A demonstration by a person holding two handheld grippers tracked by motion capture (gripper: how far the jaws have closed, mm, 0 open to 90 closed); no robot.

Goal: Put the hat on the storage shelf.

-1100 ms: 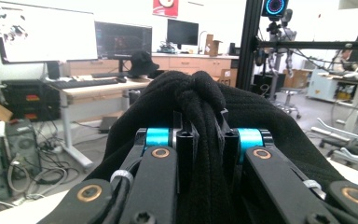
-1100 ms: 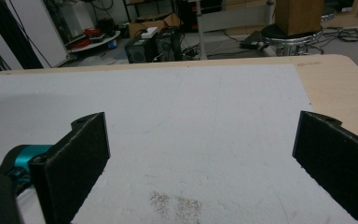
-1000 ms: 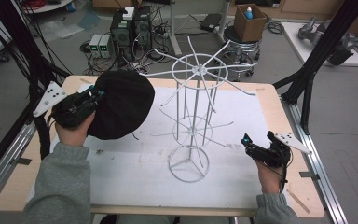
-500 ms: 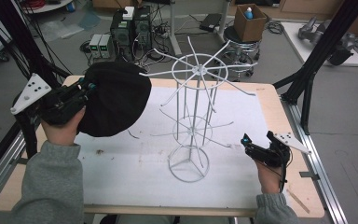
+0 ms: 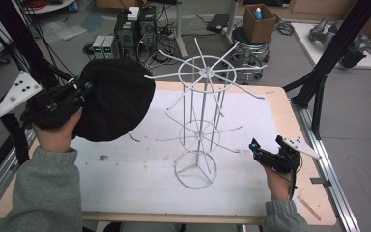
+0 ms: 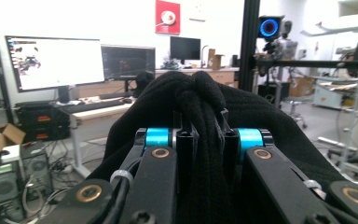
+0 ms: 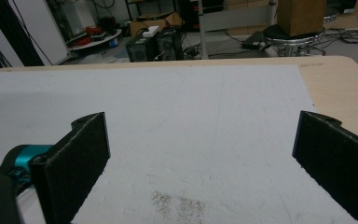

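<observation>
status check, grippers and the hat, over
Left gripper shut on black knit hat, held off the mat. Right gripper open, resting low. White wire rack beside the hat, apart.

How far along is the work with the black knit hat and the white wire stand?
Done: the left hand-held gripper is shut on a fold of the black knit hat, which hangs in the air left of the white wire stand. Left: no hat hangs on the stand's arms yet. The right hand-held gripper rests open and empty over the white table cover.
</observation>
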